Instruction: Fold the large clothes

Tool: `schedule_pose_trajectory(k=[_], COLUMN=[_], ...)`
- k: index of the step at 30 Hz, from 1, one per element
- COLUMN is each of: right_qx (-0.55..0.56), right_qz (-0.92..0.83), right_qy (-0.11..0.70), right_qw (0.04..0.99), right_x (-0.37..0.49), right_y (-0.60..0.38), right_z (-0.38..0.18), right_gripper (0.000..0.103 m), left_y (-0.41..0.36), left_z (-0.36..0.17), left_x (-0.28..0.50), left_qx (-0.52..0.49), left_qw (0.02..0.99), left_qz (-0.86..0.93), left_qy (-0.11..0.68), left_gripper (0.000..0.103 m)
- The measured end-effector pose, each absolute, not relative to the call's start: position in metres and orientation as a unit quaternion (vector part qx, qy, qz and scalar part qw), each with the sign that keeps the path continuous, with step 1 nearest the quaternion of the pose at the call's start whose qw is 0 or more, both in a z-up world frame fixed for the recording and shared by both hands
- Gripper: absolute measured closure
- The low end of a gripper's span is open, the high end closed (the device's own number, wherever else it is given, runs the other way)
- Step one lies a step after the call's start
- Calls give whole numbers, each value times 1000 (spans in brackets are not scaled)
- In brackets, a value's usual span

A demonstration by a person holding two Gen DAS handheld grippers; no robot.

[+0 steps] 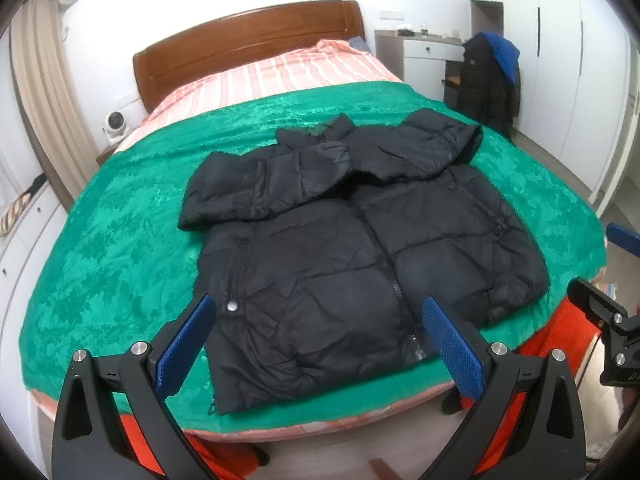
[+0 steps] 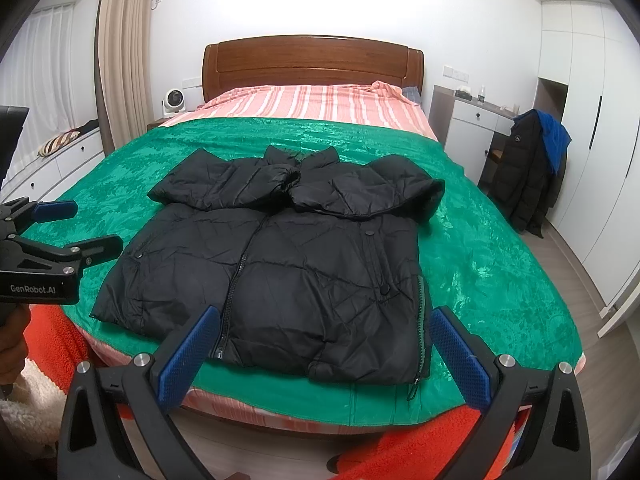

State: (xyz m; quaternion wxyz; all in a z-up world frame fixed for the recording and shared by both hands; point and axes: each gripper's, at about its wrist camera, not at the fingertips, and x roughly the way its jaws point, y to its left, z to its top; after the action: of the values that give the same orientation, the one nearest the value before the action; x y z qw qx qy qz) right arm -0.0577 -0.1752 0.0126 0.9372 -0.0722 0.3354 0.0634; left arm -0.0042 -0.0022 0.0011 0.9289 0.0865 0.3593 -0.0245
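Both sets of jaws are spread wide and nothing is held: the left gripper (image 1: 318, 344) and the right gripper (image 2: 324, 350) are poised at the foot of the bed, just short of the black puffer jacket (image 2: 280, 264). It is laid flat, front up and zipped, on the green blanket (image 2: 480, 264), its long axis running from the hem at the foot edge toward the collar, which points at the wooden headboard (image 2: 312, 60). Both sleeves are folded across the chest (cuffs meeting near the collar). Beyond the blanket, toward the headboard, a striped pink sheet (image 2: 312, 100) is seen. Another dark coat (image 2: 528, 176) is hung right of the bed.
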Motion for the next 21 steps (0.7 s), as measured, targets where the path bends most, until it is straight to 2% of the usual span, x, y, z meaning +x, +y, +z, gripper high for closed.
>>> schedule_pose_trajectory(k=[6, 21], right_qx=[-72, -72], right_qz=[64, 63], right_qy=[336, 334], right_qw=[937, 938], right_x=[-58, -59], right_y=[-175, -175], right_z=[13, 11], right_gripper=[0, 0], left_y=[-1, -1], left_z=[-1, -1], left_x=[-3, -3], left_qx=[73, 76], left_qw=[918, 925], left_qz=[-31, -27], left_qy=[390, 371], left_gripper=[0, 0])
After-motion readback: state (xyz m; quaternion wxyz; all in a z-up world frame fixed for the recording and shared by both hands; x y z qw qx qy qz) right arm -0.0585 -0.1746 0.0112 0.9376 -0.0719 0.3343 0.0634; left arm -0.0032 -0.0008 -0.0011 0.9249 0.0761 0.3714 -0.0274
